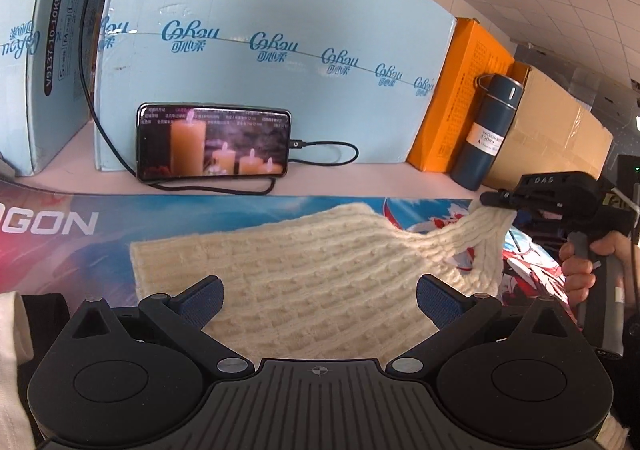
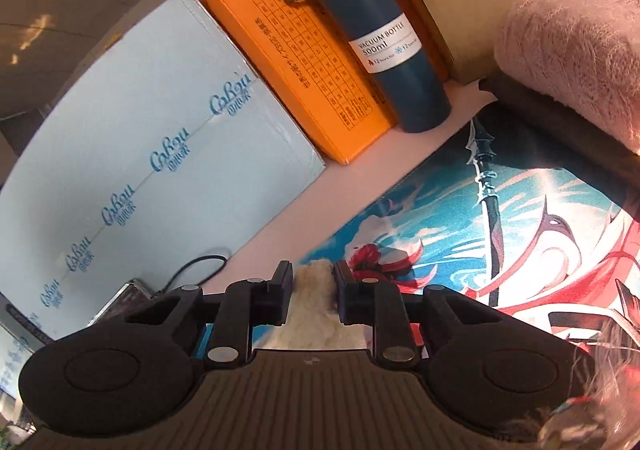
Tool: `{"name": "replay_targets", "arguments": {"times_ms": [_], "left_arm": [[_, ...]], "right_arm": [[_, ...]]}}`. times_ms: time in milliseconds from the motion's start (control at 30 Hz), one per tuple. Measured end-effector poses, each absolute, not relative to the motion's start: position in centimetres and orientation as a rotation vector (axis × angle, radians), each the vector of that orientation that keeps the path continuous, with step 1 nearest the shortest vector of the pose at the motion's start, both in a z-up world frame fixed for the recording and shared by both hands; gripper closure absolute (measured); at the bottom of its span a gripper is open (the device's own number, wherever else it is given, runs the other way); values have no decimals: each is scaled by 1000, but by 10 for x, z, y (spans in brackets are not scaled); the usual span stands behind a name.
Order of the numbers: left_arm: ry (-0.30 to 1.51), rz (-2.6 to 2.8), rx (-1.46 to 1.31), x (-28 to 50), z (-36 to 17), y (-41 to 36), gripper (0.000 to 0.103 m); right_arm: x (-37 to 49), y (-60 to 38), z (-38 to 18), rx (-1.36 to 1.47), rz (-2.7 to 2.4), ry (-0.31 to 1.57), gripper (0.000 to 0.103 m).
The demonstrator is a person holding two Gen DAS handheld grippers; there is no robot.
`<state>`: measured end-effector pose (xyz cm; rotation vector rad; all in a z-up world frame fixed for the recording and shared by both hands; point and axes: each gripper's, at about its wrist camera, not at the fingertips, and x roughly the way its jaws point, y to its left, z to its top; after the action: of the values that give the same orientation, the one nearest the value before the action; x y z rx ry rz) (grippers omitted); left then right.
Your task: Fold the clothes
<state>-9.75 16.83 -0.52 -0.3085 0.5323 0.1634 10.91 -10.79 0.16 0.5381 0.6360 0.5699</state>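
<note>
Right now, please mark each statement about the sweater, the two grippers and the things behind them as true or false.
1. The right gripper is shut on the cream sweater. True.
2. The left gripper also grips the sweater. False: its jaws stand wide open above the knit.
3. The phone leans against the light blue box, with a cable plugged in. True.
4. The blue vacuum bottle lies flat on the mat. False: it stands upright beside the orange box.
5. The sweater corner held by the right gripper is lifted off the mat. True.
</note>
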Motion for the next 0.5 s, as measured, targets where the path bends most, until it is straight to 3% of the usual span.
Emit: {"name": "replay_targets", "arguments": {"times_ms": [200, 433, 500], "left_arm": [[554, 180, -279, -94, -8, 162, 0], [546, 219, -281, -95, -7, 163, 0], [542, 234, -279, -96, -6, 164, 0]], "right_arm": [[80, -85, 18, 772, 996, 735, 87], [58, -19, -6, 677, 1139, 943, 86], [58, -12, -13, 696, 1216, 1018, 65]]}}
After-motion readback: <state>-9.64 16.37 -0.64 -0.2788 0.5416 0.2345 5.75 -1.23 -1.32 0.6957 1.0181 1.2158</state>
